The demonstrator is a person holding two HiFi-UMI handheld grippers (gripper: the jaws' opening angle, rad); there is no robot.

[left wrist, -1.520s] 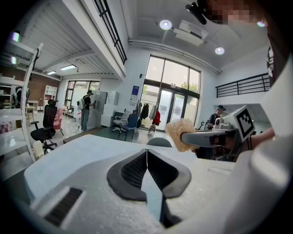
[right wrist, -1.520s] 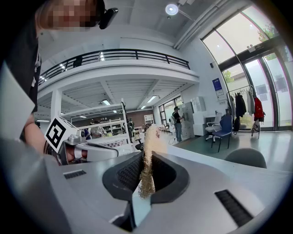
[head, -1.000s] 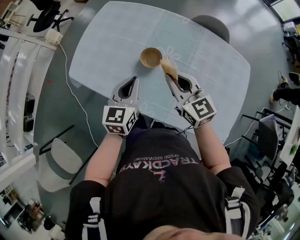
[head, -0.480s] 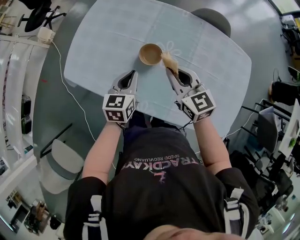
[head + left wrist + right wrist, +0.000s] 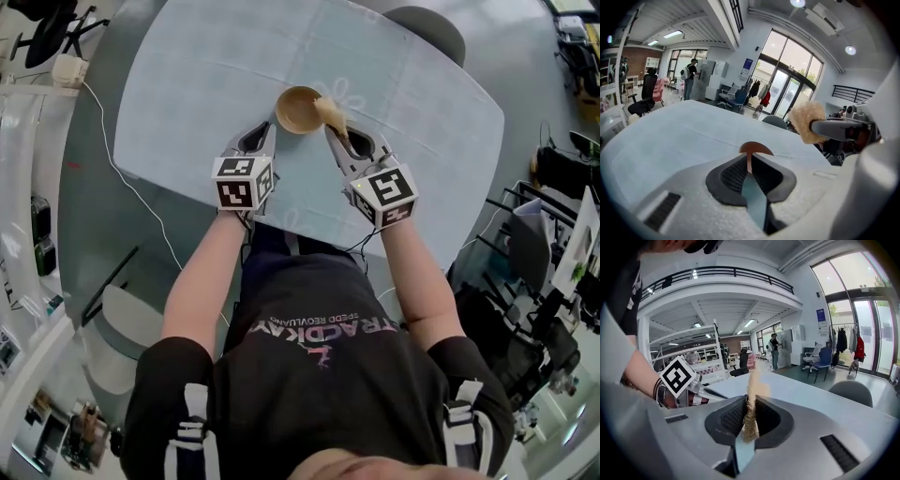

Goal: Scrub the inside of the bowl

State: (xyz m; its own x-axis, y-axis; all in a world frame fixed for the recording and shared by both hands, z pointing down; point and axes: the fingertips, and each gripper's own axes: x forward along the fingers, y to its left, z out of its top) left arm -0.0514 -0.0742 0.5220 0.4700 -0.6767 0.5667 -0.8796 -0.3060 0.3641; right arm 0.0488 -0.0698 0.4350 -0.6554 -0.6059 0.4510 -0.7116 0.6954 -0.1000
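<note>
Right gripper view is showing the right gripper (image 5: pixel 750 401) clamping its jaws on a tan sponge (image 5: pixel 752 380), which is standing edge-on between the pads and poking out past the tips. The left gripper (image 5: pixel 750 158) is holding nothing, its jaws drawn almost together; through the thin slit between them the small brown bowl (image 5: pixel 756 148) is showing just beyond. In the head view the bowl (image 5: pixel 298 110) is sitting upright on the pale blue tablecloth (image 5: pixel 206 84), with the sponge at its right rim, contact unclear. The bowl is looking light and rigid, likely to skate on the cloth under scrubbing, so pinching its near-left rim seems the best hold, while the soft sponge should compress against the inside.
</note>
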